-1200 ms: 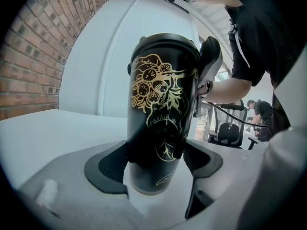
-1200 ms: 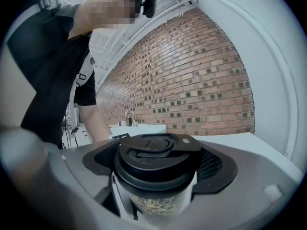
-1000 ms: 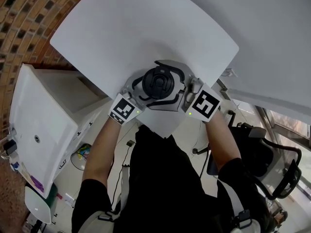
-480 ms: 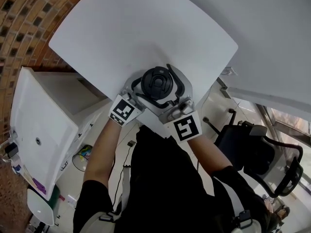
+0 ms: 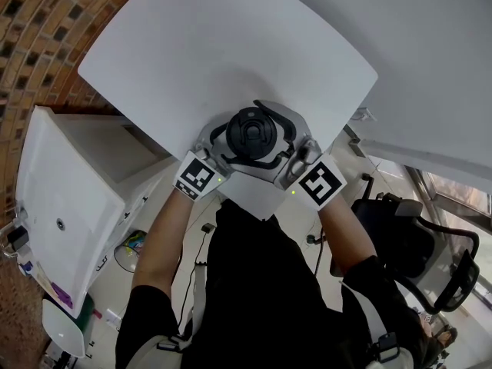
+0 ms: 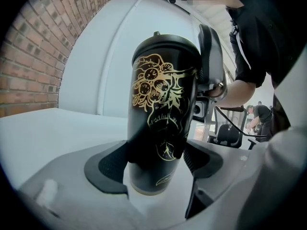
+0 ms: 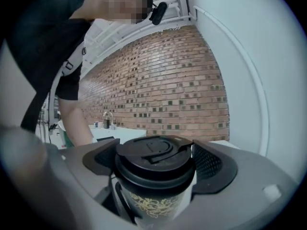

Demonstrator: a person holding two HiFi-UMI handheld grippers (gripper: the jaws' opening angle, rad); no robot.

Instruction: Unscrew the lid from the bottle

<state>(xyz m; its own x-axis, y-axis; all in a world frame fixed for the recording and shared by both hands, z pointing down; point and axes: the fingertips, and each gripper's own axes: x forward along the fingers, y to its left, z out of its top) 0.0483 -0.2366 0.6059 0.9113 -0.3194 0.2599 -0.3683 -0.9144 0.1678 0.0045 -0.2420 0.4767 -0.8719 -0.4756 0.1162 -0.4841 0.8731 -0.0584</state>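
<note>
The lid [image 7: 154, 153] sits seated on the black bottle [image 6: 160, 104], which stands near the surface's [image 5: 215, 44] front edge. My left gripper [image 6: 156, 163] clamps its body, and my right gripper [image 7: 156, 161] hugs the lid, jaws wide. The unscrewing remains, I judge.

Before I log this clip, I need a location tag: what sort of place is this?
Probably an office or lab workroom, indoors: a brick wall, a large white table and a black office chair beside it.
</note>
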